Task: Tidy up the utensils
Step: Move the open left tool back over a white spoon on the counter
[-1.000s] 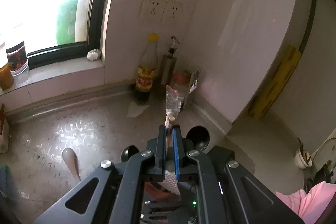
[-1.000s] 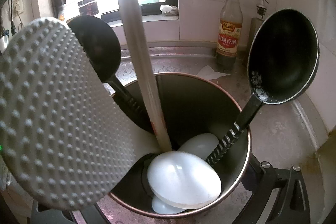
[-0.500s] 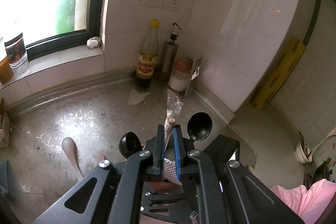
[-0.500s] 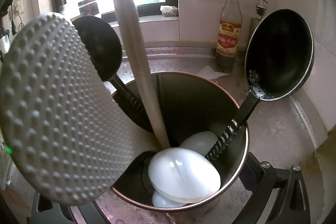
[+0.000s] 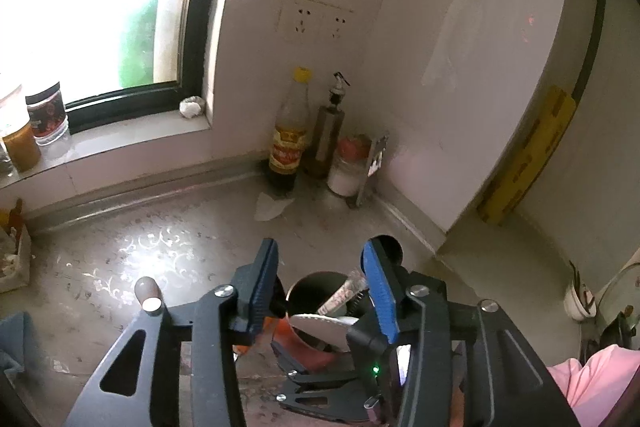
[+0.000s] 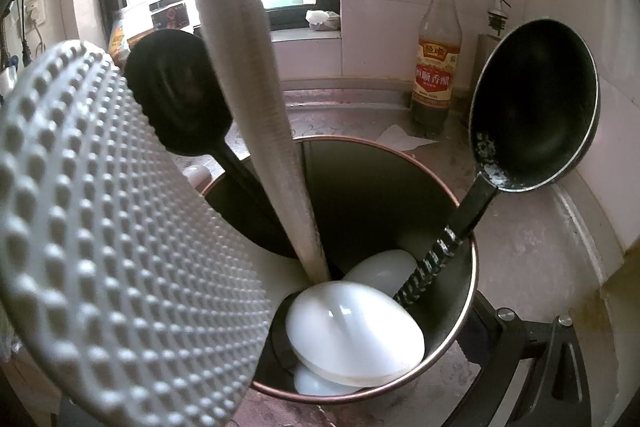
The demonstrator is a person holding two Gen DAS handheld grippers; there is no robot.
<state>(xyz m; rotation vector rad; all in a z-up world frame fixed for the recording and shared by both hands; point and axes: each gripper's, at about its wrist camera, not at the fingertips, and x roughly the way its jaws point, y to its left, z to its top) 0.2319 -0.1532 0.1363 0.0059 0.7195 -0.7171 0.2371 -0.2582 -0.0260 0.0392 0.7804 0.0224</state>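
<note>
The steel surface (image 5: 160, 227) runs back to the tiled corner. On it, near us, stands the metal utensil holder (image 6: 460, 327), already crowded.

The left hand-held gripper (image 5: 320, 255) hangs just above the holder. Its jaws have just been opening and now stand apart. The pale ribbed stick (image 6: 256, 107) rises up between them, but neither pad touches it, so I'd call it let go. The right hand-held gripper (image 5: 312, 367) sits low against the holder's near side. Whether it clamps the wall or only rests beside it I cannot tell.

In the holder, the dotted white paddle (image 6: 120, 247) leans to the left. The black ladle (image 6: 536, 107) leans out to the right, and the black spoon (image 6: 180, 95) stands behind the paddle. The stick stands nearly upright in the middle, its foot down among the white spoons (image 6: 352, 339) at the bottom.

To finish this release well, I'd lift the left one straight up along the stick. The jaws should stay wide so no pad drags the stick back out or knocks the ladle. Steadying the holder from below seems wise, since so many leaning handles could tip it. Something pale with a rounded end (image 5: 146, 291) lies on the surface to the left, likely the next piece.
</note>
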